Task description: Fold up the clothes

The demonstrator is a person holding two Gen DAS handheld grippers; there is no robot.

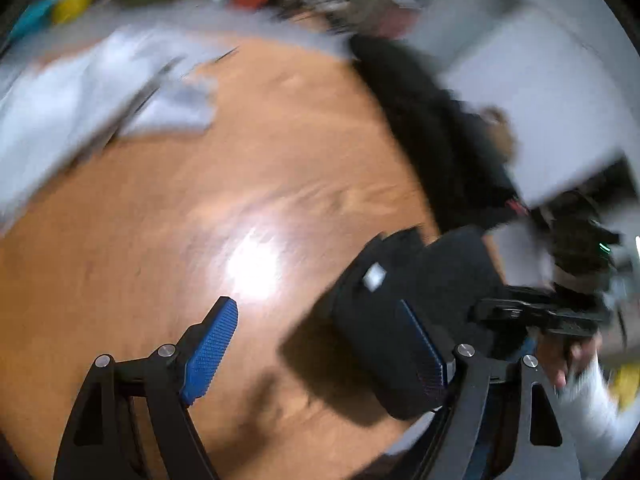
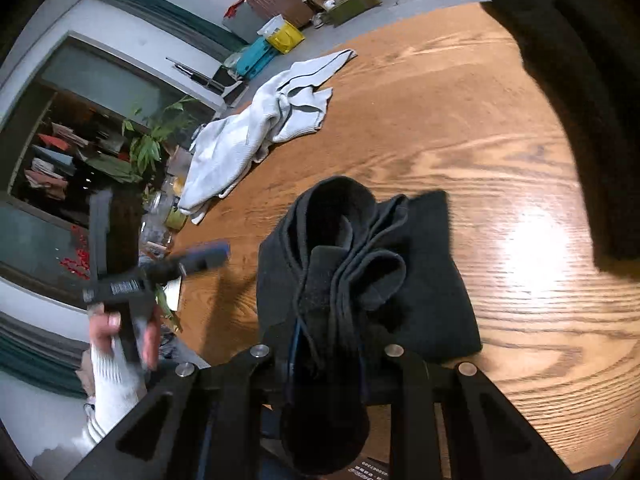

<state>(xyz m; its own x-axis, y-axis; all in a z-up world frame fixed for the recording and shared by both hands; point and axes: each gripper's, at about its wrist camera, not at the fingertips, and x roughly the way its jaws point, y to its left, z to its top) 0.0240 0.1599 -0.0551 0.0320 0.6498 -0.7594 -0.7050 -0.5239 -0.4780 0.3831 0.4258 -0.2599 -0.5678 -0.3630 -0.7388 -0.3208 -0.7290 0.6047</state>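
Right tongs point(image 2: 326, 364) clamp the folded black garment point(image 2: 368, 272) – left tongs point(image 1: 316, 344) wide, empty beside it; next, carry it clear of the white garment point(image 2: 256, 128).

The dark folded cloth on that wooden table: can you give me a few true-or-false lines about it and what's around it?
1. The right gripper is shut on the dark folded garment. True.
2. The left gripper holds the white garment. False: its jaws stand open and empty; the white garment lies apart, crumpled near the table's edge.
3. The wooden table is bare wood, no tablecloth. True.
4. The white garment is neatly folded. False: it is rumpled.
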